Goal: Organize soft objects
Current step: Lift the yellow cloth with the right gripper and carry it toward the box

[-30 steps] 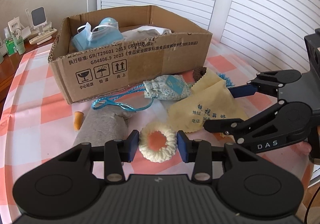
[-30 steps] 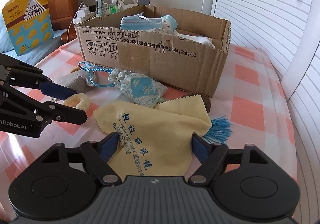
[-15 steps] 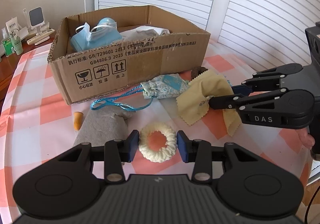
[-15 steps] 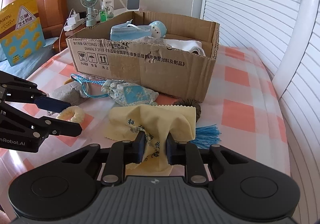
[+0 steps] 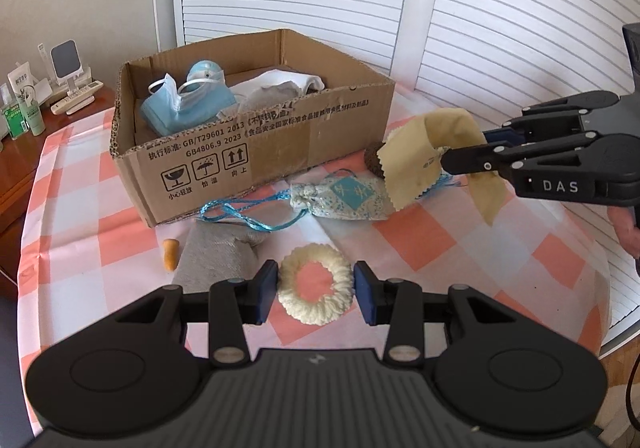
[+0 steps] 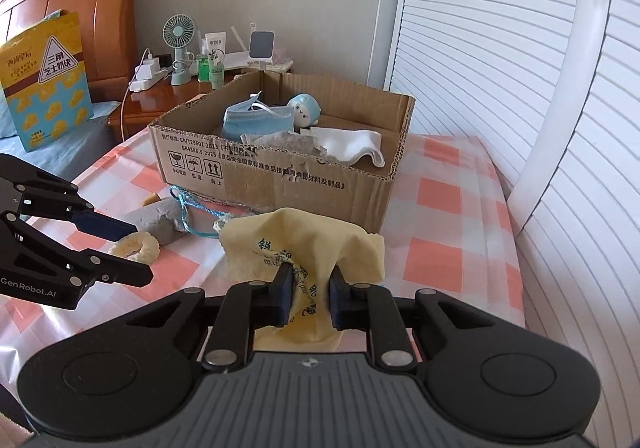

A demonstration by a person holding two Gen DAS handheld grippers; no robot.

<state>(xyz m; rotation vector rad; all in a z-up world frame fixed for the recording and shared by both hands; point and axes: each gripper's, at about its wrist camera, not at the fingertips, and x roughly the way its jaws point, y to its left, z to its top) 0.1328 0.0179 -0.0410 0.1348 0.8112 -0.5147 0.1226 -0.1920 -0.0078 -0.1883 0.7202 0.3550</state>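
Both grippers mine: right gripper [image 6: 309, 298] pinching yellow cloth [image 6: 304, 244], lifting it clear; left gripper [image 5: 315, 294] straddling cream scrunchie [image 5: 316, 294], jaws parted, near cardboard box [image 5: 280, 151].

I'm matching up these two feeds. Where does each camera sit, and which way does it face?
Left wrist: on the left gripper, looking down at the cream ring; right gripper enters at right.
Right wrist: on the right gripper, shut on the yellow cloth, facing the cardboard box.
Shared: box, cloth, ring.
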